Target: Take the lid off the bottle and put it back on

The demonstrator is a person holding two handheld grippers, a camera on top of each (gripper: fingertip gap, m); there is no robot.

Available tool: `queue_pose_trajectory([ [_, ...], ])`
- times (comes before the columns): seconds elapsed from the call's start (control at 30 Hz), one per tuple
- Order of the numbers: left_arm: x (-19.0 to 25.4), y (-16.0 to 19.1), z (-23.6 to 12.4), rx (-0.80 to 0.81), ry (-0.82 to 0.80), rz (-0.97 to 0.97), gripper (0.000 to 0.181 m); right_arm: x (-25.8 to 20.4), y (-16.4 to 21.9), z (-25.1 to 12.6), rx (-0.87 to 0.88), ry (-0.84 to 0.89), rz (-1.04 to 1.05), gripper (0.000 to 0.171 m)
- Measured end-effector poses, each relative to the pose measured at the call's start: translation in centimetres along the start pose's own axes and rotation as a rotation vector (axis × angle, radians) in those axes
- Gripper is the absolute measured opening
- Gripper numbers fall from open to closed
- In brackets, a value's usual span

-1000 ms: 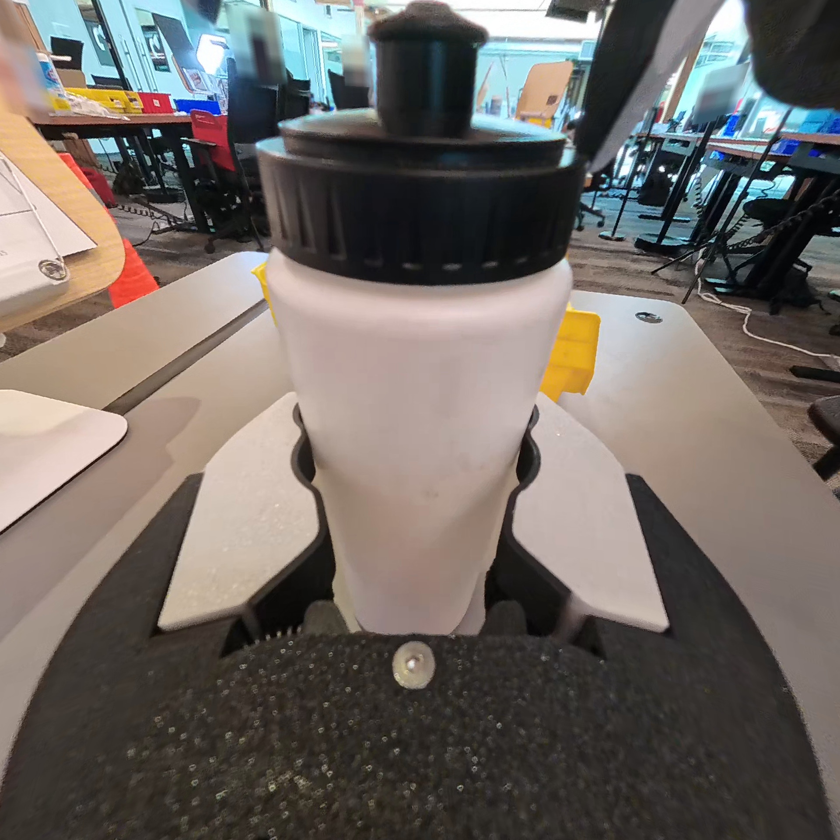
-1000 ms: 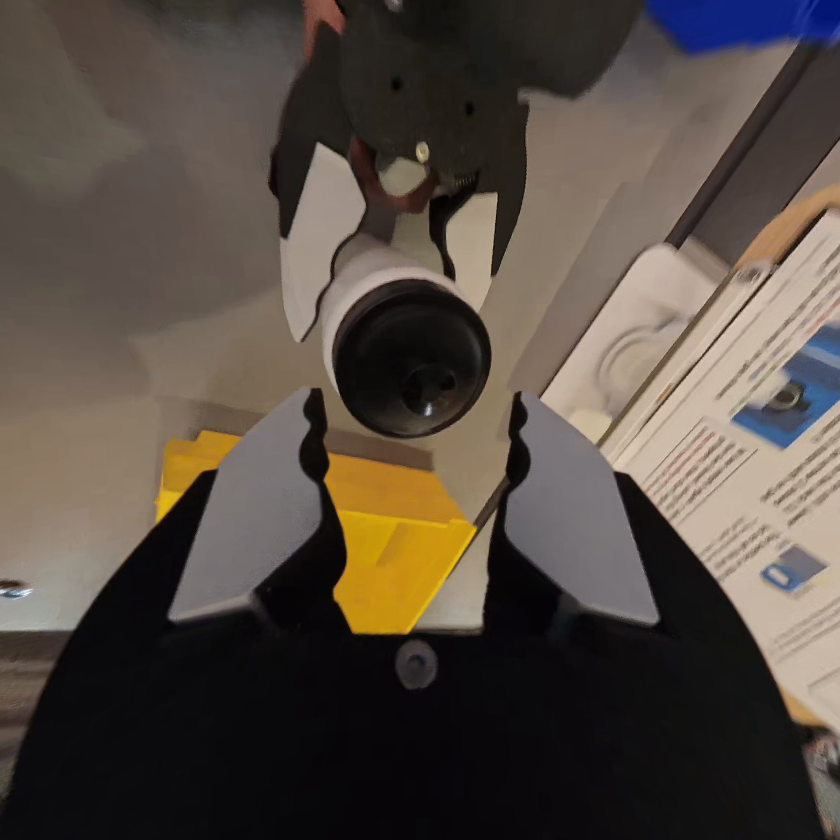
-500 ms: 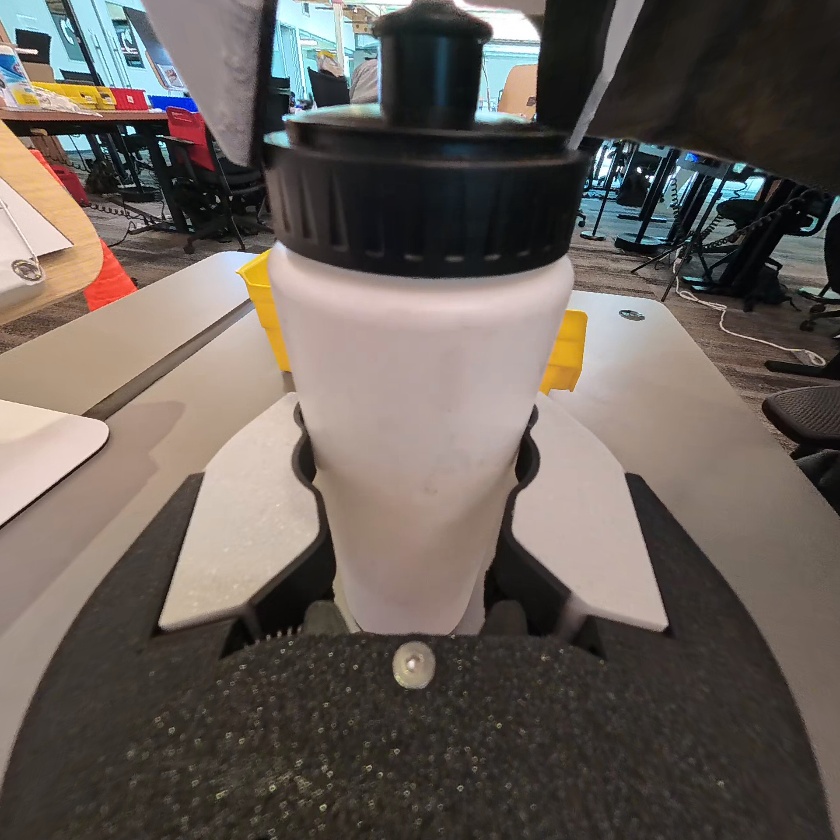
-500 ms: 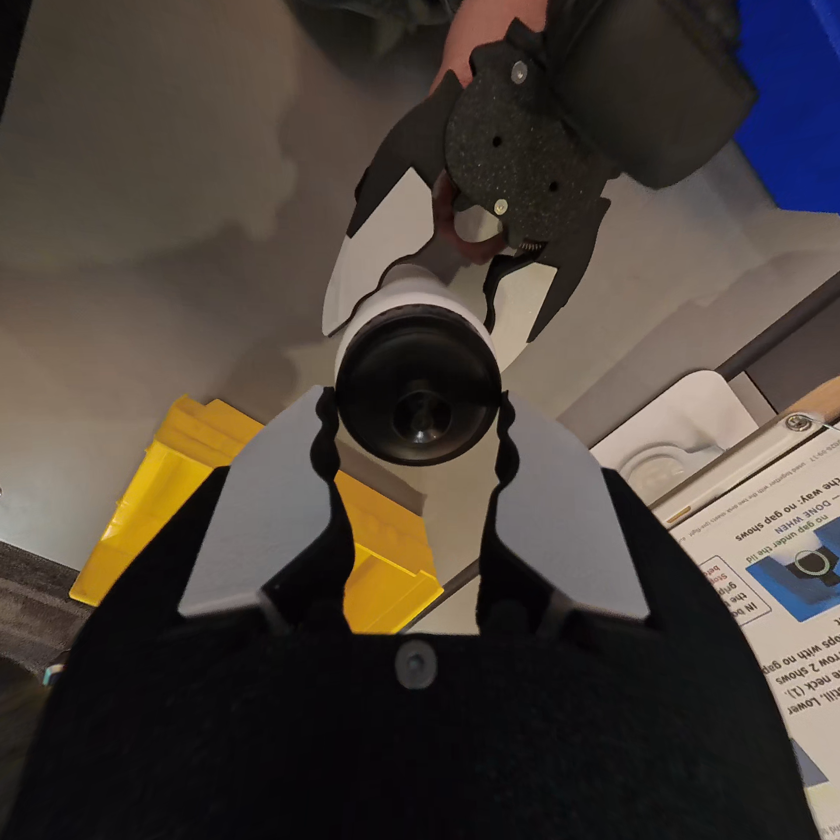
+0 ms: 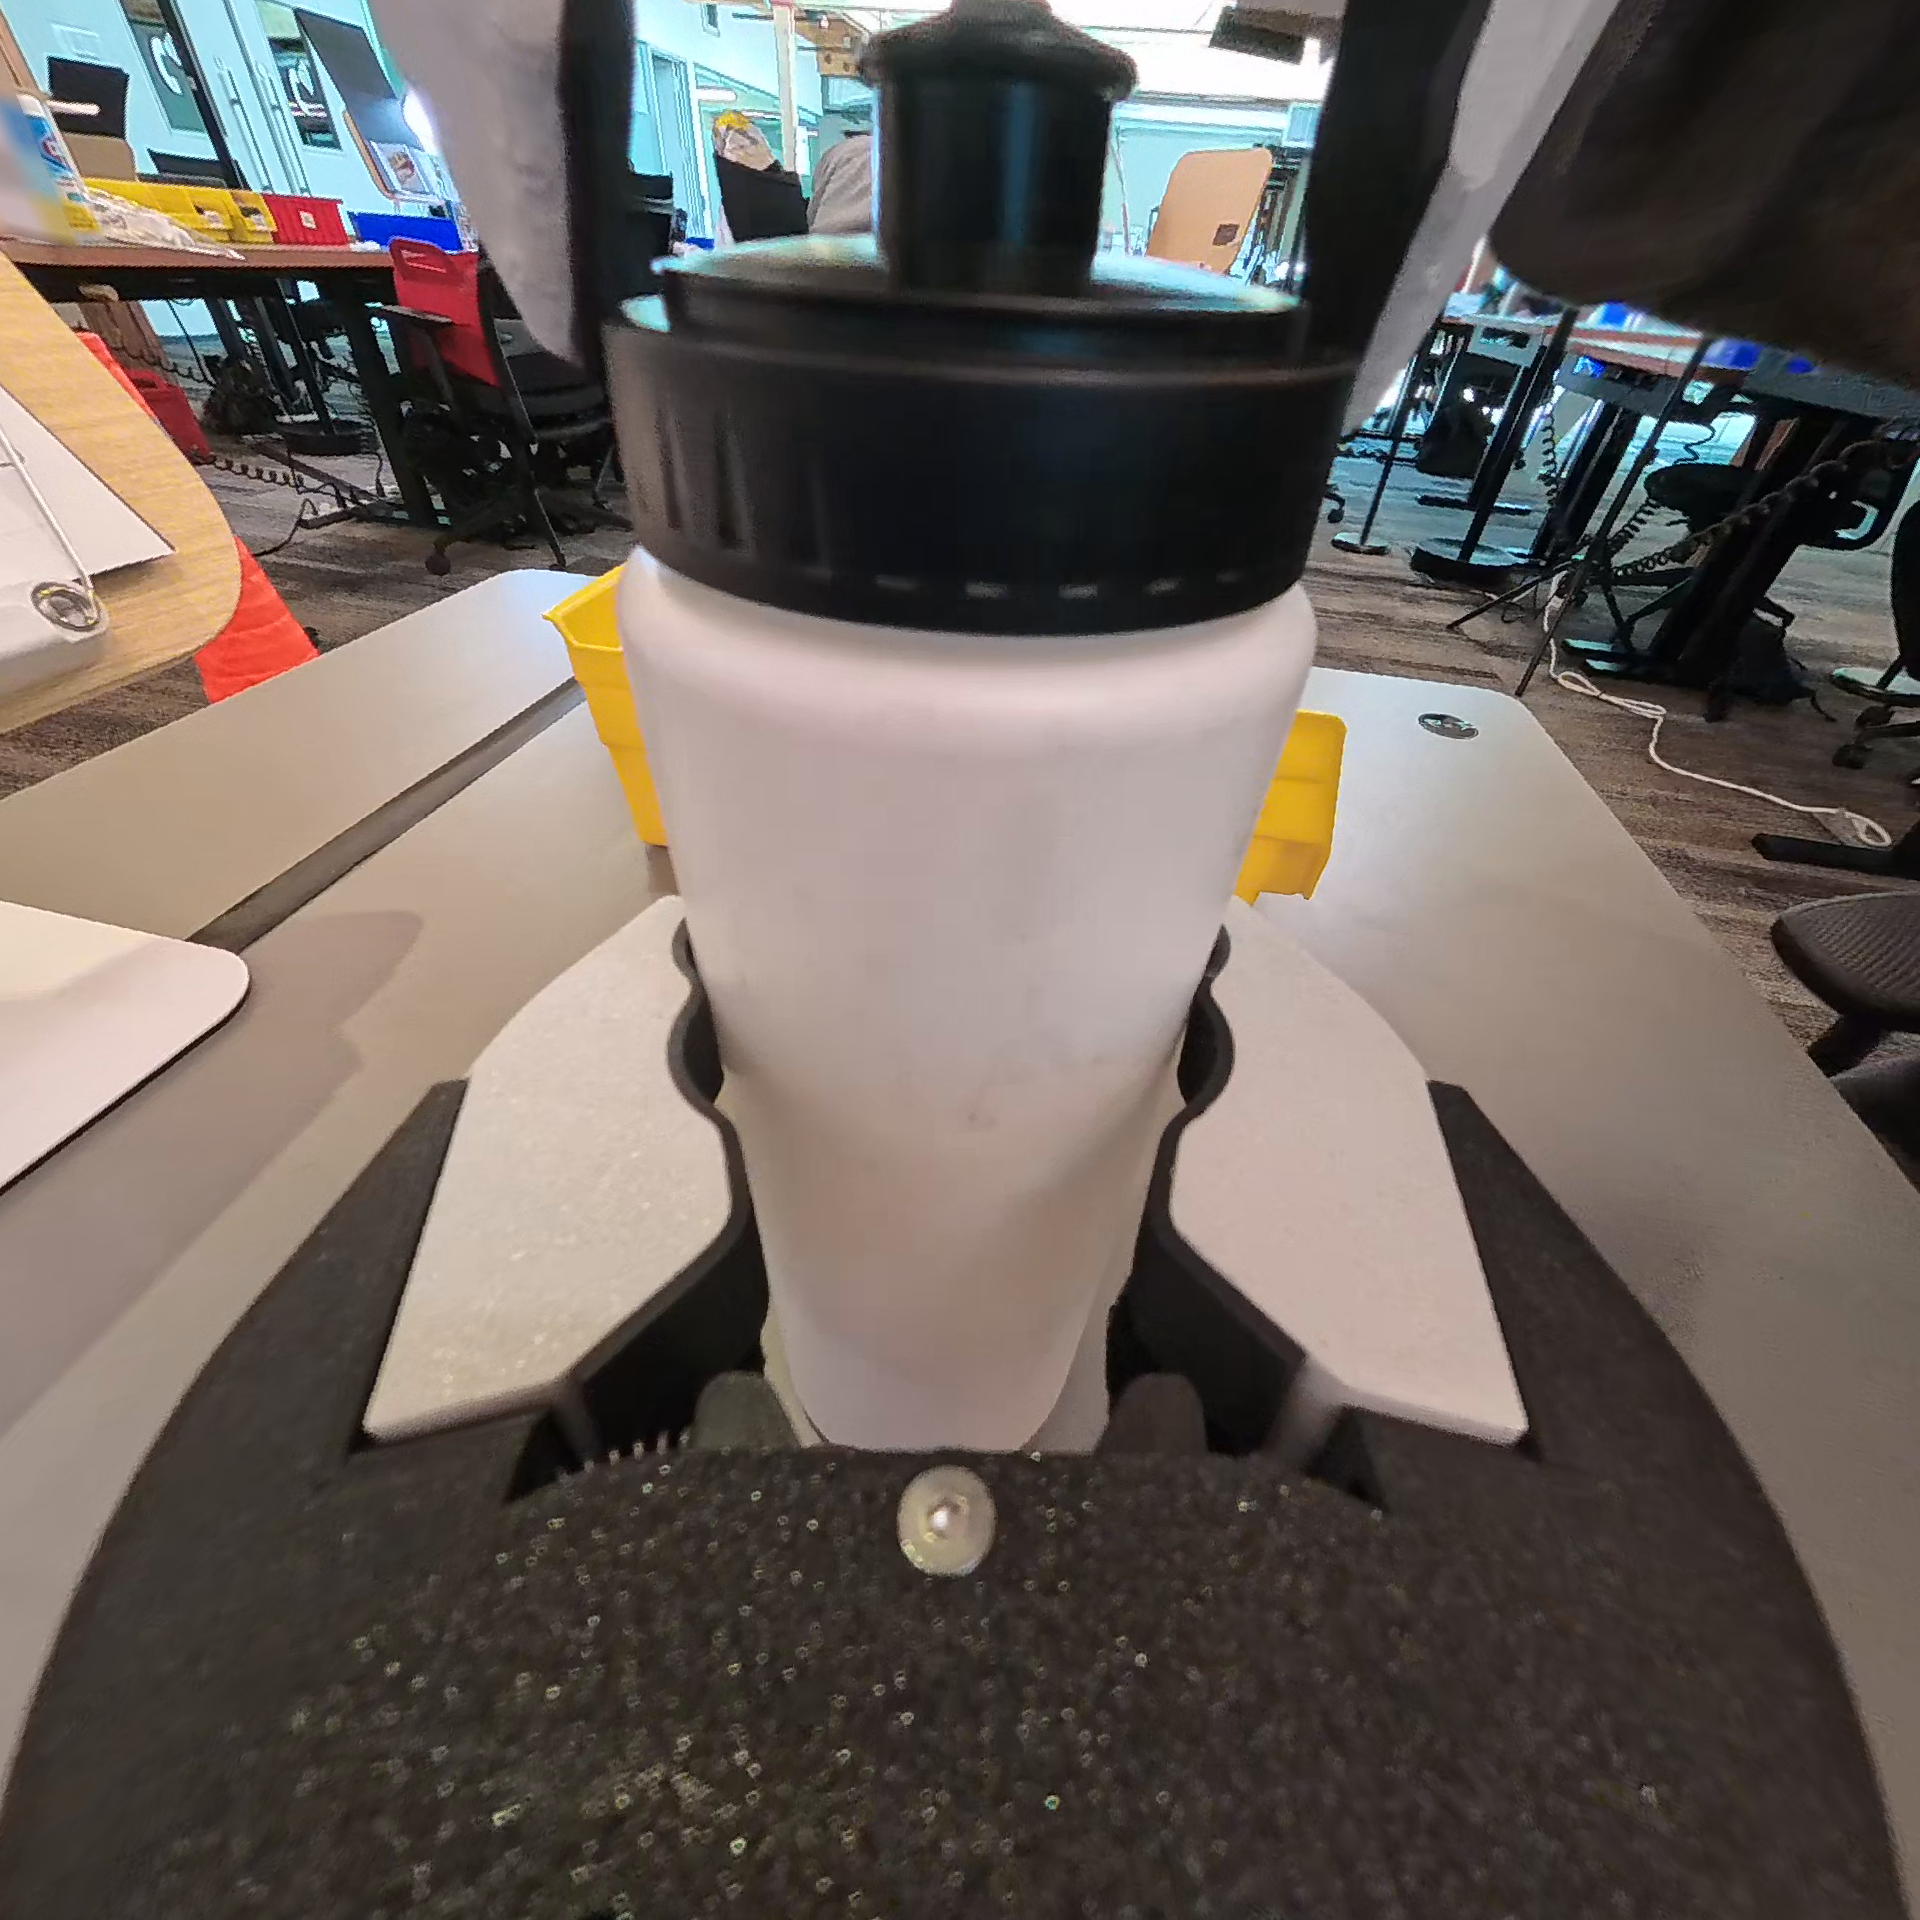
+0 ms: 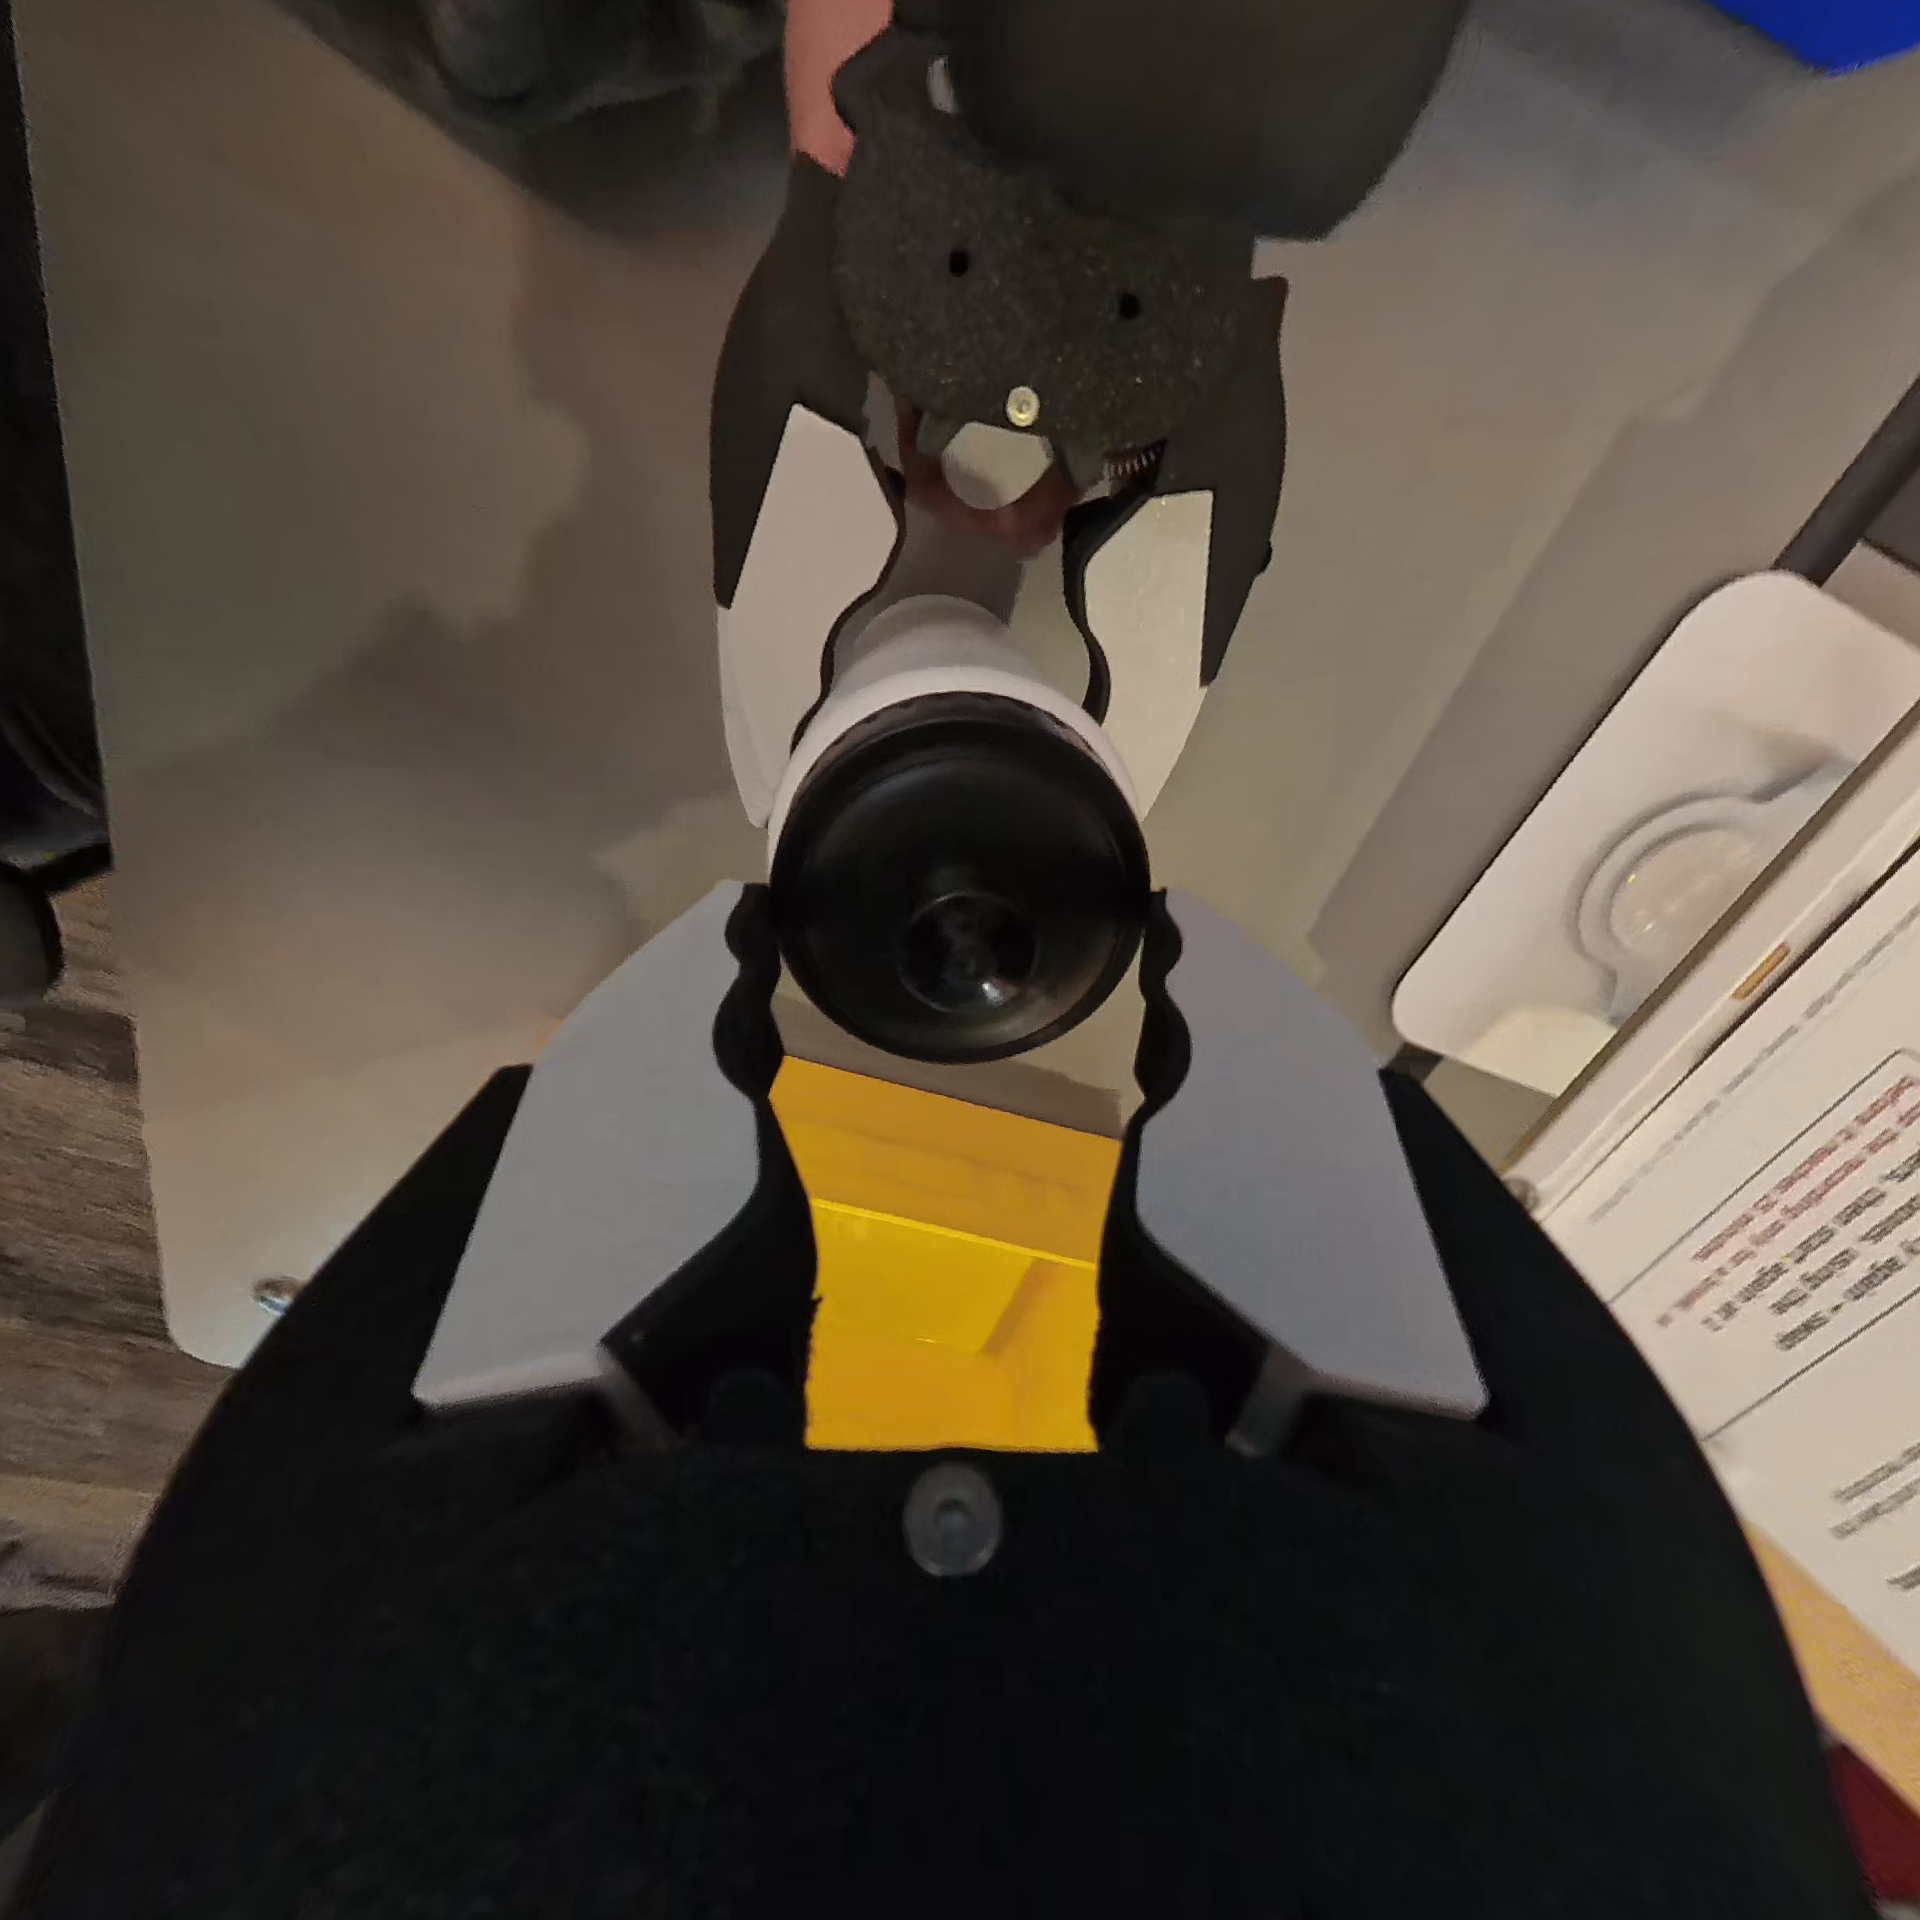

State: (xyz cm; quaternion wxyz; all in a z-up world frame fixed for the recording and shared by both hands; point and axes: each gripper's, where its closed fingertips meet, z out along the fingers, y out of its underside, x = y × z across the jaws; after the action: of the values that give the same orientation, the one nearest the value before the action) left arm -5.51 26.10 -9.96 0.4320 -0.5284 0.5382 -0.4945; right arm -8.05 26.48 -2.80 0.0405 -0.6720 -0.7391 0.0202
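Since half a second ago, your right gripper (image 6: 951, 935) has come down around the lid (image 6: 958, 894), and its fingers (image 6: 623, 1153) now stand at the lid's two sides instead of just short of it. In the right wrist view the wavy inner edges of both fingers meet the lid's rim on the left and right; the contact looks made, though how tightly they press cannot be told. In the left wrist view the same two fingers (image 5: 499, 156) drop from the top edge on either side of the lid (image 5: 966, 457), level with its top.

Your left gripper (image 5: 951, 1081) is closed on the lower body of the bottle (image 5: 956, 883), one finger against each side, holding it upright above the table (image 5: 1558, 1039). The right wrist view looks straight down on that hold: left gripper (image 6: 961, 613) pinching the white body, with part of your hand (image 6: 821, 114) showing behind it.

The lid is black, with a ribbed skirt and a spout in the middle, and it sits fully on the bottle's neck.

A yellow bin (image 5: 1288, 800) stands on the table just behind the bottle. A white tray (image 6: 1652, 831) lies to one side of the table, next to a printed sheet (image 6: 1766, 1299).
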Motion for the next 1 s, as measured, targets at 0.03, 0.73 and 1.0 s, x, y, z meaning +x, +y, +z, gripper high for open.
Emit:
queue_pose_trajectory([
  [0.03, 0.00, 0.01, -0.01, -0.001, -0.003, 0.000, 0.087, 0.00, -0.02, 0.00, -0.001, 0.004, 0.033, 0.067],
  [0.73, -0.08, -0.04, 0.33, 0.017, -0.038, 0.002, 0.087, -0.17, 0.23, 0.18, -0.017, 0.087, 0.536, 0.068],
  [1.0, -0.18, -0.07, 0.14, 0.036, -0.027, -0.008, 0.087, 0.22, -0.18, 0.31, -0.003, 0.147, 0.732, 0.068],
])
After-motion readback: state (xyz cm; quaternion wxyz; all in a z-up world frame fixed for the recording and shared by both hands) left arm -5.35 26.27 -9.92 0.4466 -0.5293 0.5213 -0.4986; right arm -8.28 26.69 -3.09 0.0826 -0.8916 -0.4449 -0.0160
